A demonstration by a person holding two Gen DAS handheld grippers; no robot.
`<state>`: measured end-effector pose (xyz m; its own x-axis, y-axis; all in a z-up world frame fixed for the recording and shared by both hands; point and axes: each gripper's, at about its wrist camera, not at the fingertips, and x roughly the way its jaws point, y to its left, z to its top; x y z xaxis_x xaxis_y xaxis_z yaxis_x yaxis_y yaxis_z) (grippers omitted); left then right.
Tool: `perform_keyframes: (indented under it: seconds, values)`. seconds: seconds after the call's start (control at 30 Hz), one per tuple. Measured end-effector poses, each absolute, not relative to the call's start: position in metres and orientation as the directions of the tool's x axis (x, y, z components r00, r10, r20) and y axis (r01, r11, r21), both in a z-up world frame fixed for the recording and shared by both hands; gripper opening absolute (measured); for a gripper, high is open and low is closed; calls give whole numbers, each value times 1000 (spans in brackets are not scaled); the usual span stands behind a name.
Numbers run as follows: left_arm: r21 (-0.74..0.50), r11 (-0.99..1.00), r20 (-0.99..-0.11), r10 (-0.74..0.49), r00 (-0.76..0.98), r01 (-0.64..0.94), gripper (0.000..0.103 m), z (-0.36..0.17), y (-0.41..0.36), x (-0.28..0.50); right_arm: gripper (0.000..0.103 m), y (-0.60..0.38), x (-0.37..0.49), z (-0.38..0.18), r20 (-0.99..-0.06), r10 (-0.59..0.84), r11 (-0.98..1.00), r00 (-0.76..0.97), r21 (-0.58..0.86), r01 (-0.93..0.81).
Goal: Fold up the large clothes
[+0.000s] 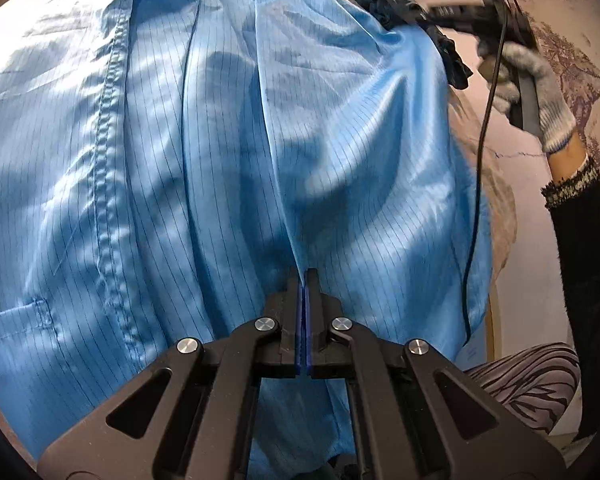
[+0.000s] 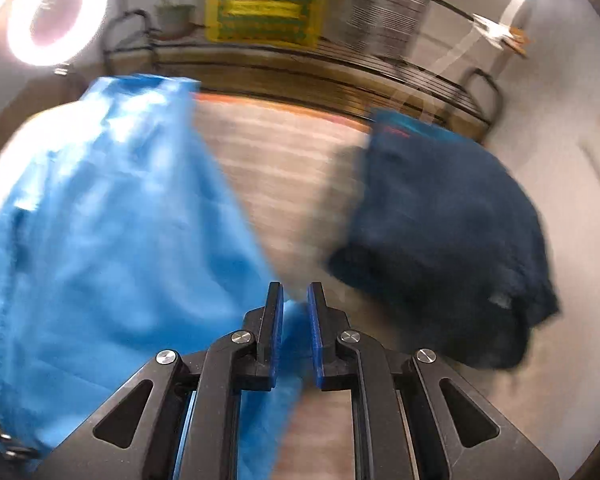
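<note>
Left claw pinching the blue coat, right claw free

Left wrist: the left claw (image 1: 304, 280) is clamped on a fold of the blue coat (image 1: 180, 160) spread over the table (image 1: 496, 184); tugging could drag it askew. Right wrist: the right claw (image 2: 296, 292), slightly parted, grips nothing and could snag the dark garment (image 2: 440, 232).

L tool (image 1: 304, 280) clamped; R tool (image 2: 296, 292) seemingly slightly apart.

Left wrist view: looks steeply down along its own fingers, very close over the light blue coat (image 1: 204, 168), with a gloved hand (image 1: 528, 84) at upper right. Right wrist view: blurred, faces down and outward toward a far shelf (image 2: 300, 68). Both views share the blue coat (image 2: 100, 240) and a dark garment (image 2: 444, 236).
</note>
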<state>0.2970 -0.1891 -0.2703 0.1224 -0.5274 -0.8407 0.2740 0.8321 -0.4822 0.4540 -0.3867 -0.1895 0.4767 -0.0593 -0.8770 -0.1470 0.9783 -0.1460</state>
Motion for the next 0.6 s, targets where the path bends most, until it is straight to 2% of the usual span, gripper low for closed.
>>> perform_keyframes:
  seconds: [0.1,0.13,0.23,0.3,0.37,0.43,0.6]
  values:
    - [-501,818,-832,-546,105,281,0,-268,-191,290,11,-425,449,-195,-875,-198,969,443,-242,-44]
    - [-502,816,-831,-547,103,287,0,-267,-193,288,11,-432,446,-191,-871,-193,973,452,-228,-25]
    - [-494,818,-835,-541,102,294,0,-265,-197,289,11,-428,437,-161,-838,18,994,545,-44,-100]
    - [-492,822,-837,-537,104,286,0,-266,-204,295,18,-401,444,-152,-826,105,979,554,-13,-204]
    - [-490,826,-839,-534,108,279,0,-267,-207,299,46,-374,458,-159,-830,138,961,540,-19,-275]
    - [-483,829,-841,-529,116,281,0,-268,-207,302,49,-351,476,-175,-845,152,944,512,-29,-329]
    - [-482,830,-841,-528,117,282,0,-270,-209,308,49,-329,518,-235,-897,74,947,435,-74,-313]
